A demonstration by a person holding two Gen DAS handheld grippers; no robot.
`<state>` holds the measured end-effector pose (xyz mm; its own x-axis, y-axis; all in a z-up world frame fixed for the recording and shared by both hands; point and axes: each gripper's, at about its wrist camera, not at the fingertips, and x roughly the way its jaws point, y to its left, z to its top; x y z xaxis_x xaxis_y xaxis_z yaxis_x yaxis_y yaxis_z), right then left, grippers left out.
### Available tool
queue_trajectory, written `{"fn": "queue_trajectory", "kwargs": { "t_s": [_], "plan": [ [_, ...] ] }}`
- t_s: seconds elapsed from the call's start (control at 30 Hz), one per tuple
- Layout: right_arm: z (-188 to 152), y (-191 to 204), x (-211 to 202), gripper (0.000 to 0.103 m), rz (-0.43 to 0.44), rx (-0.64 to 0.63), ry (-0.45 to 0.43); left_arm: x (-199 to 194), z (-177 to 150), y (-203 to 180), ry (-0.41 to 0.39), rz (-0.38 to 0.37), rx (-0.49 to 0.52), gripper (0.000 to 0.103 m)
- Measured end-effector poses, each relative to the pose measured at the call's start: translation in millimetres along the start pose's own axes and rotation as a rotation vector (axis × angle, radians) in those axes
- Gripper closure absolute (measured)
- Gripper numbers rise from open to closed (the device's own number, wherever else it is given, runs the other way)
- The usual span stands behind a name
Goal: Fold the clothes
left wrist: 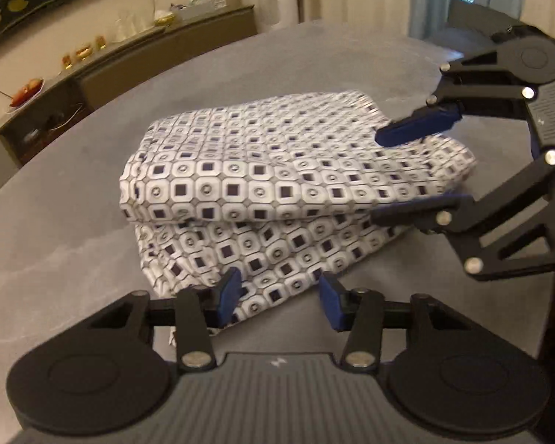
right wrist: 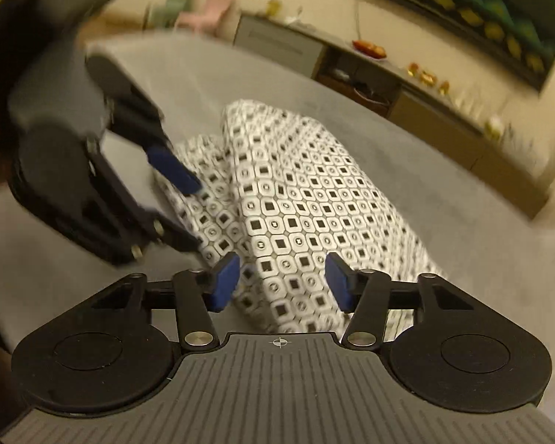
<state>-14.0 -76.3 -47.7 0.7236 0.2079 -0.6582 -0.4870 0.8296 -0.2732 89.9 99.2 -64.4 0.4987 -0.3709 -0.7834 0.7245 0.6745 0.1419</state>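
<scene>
Grey matte table (left wrist: 74,192) under warm light, sideboard (left wrist: 103,70) behind. Left gripper (left wrist: 280,298): blue pads spread wide, nothing held, tips at near edge of folded patterned garment (left wrist: 262,181). Garment mid-table, 2 soft layers, white with dark squares and ringed dots. Right gripper (left wrist: 399,174): released, jaws straddling garment's right end, contact unclear. No legible writing.

Folded patterned garment (right wrist: 296,199) on grey table (right wrist: 444,185); right gripper (right wrist: 282,283) fingers apart.
</scene>
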Motion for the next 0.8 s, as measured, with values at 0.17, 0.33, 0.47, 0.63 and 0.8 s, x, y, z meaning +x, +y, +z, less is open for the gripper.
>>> {"fn": "queue_trajectory", "kwargs": {
  "t_s": [0.17, 0.33, 0.47, 0.63, 0.8],
  "plan": [
    [17.0, 8.9, 9.5, 0.103, -0.101, -0.18, -0.009, -2.8, -6.8, -0.6, -0.012, -0.008, -0.001, 0.058],
    [7.9, 23.1, 19.6, 0.103, -0.122, -0.291, -0.02, -3.8, -7.3, 8.3, -0.005, -0.036, -0.078, 0.058],
    [-7.1, 28.3, 24.5, 0.103, -0.15, -0.336, -0.018, -10.0, -6.6, 8.1, -0.004, -0.034, -0.084, 0.057],
    [-0.5, 42.9, 33.8, 0.073, -0.197, -0.42, -0.06, -9.0, -2.9, 5.7, -0.004, -0.035, -0.085, 0.054],
    [15.8, 69.6, 65.2, 0.058, -0.244, -0.552, -0.071, -8.5, -5.6, 4.2, -0.012, -0.042, -0.074, 0.052]
  ]
}}
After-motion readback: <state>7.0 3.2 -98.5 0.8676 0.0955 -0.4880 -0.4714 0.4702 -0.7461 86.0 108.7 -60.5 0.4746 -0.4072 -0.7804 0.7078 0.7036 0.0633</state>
